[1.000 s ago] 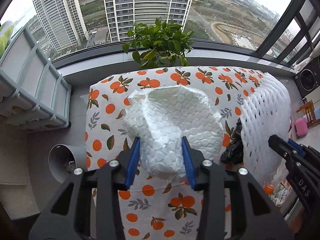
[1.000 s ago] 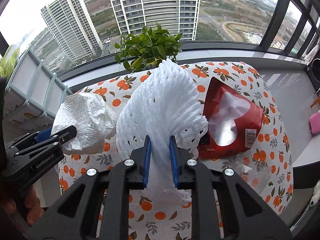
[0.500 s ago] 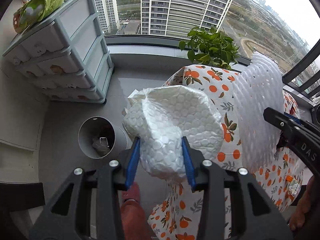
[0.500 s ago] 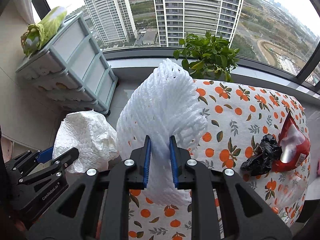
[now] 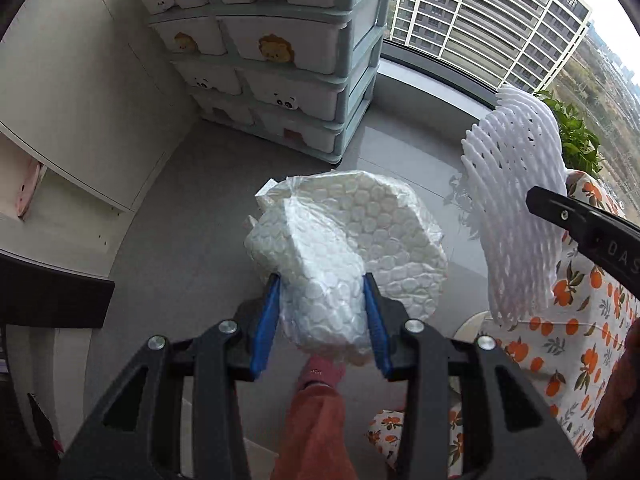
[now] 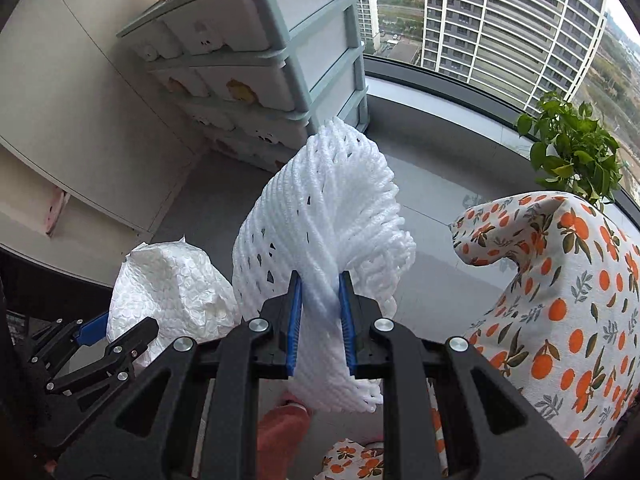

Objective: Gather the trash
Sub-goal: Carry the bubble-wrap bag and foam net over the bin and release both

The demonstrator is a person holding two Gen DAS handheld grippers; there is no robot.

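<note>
The left tool (image 5: 322, 312) is closed partway on a crumpled wad of bubble wrap (image 5: 344, 256), its blue pads pressed into the wad's lower sides, with most of the bulk sticking out beyond the tips. The right tool (image 6: 320, 316) is pinched almost fully together on a white foam net (image 6: 324, 232), which bunches thin between the pads and fans out wide above them.

Both pieces of trash are held in the air over the grey floor (image 5: 192, 248), in front of the drawer cabinet (image 5: 288, 52) and off to the side of the desk (image 6: 560, 288) with its orange-print cloth; the bubble wrap is the nearer of the two to the cabinet. No bin can be made out with certainty: a pale curved rim shows below the foam net in the left wrist view, but I cannot tell what it is.

Both items look very light, soft and springy. The bubble wrap is slick plastic and gives under pressure, so a hold near its middle, where folds stack up, seems safest against slipping. The foam net collapses to almost nothing, so it needs a tight pinch on a gathered part; its open mesh could snag on a pad at release.
</note>
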